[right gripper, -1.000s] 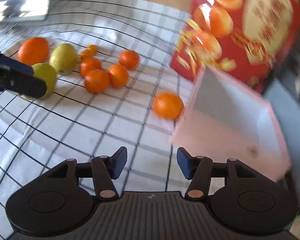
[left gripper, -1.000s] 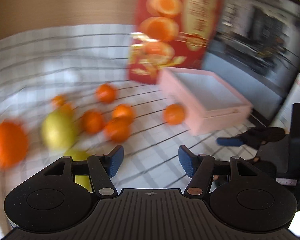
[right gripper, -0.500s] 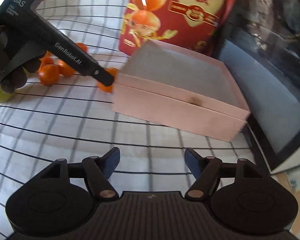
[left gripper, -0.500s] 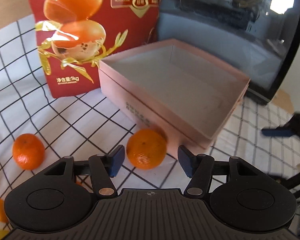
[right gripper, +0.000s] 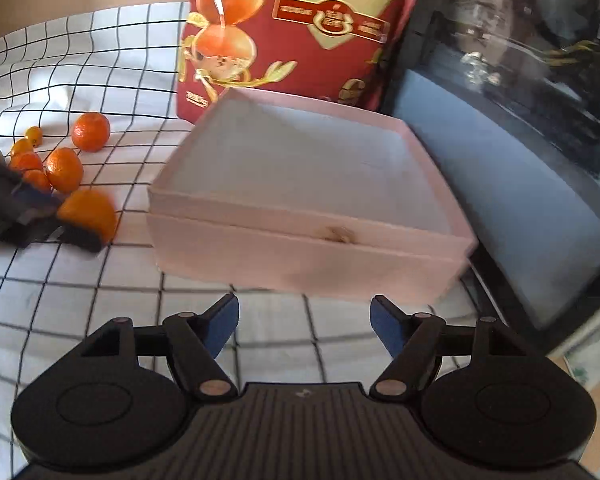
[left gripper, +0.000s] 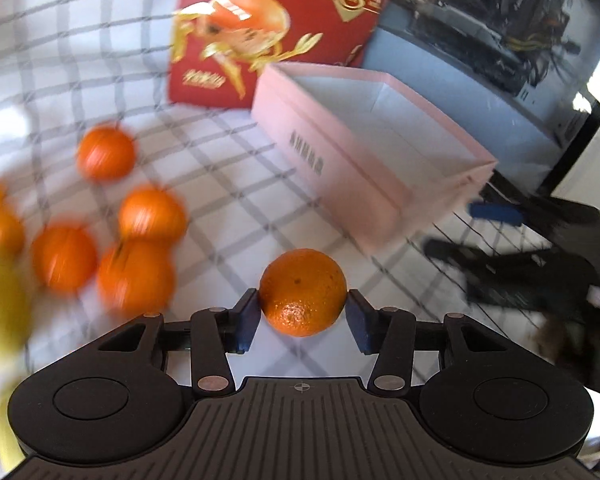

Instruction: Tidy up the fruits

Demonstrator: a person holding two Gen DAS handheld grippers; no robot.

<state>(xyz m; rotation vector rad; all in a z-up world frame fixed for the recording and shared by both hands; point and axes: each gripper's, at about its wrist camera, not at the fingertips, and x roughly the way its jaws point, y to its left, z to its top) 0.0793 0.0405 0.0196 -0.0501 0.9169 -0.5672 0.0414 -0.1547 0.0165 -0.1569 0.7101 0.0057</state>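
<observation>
The left gripper has a tangerine between its blue pads. Its jaws have just been closing, and both pads now appear to meet the fruit's sides, so it reads as clamped on the tangerine. The fruit sits at the centre of the left wrist view, above the checked cloth; whether it still rests on the cloth cannot be told.

At 1 o'clock from the held fruit stands the open pink box, its interior white. Behind it, at 12 o'clock, a red printed bag stands upright, its top cut off by the frame edge. At 9 to 10 o'clock lies a cluster of loose tangerines, badly motion-blurred; their count is uncertain. A yellow-green fruit is cropped at the left edge and cannot be identified.

The right gripper stands with its jaws apart and nothing between them, just short of the near wall of the box. Its jaws opened earlier in the last second and have since stood almost unchanged. In the right wrist view the left gripper's body enters at 9 o'clock, dark and blurred, covering part of the held tangerine. A dark glass-fronted appliance fills 1 to 3 o'clock; its contents are unreadable reflections.
</observation>
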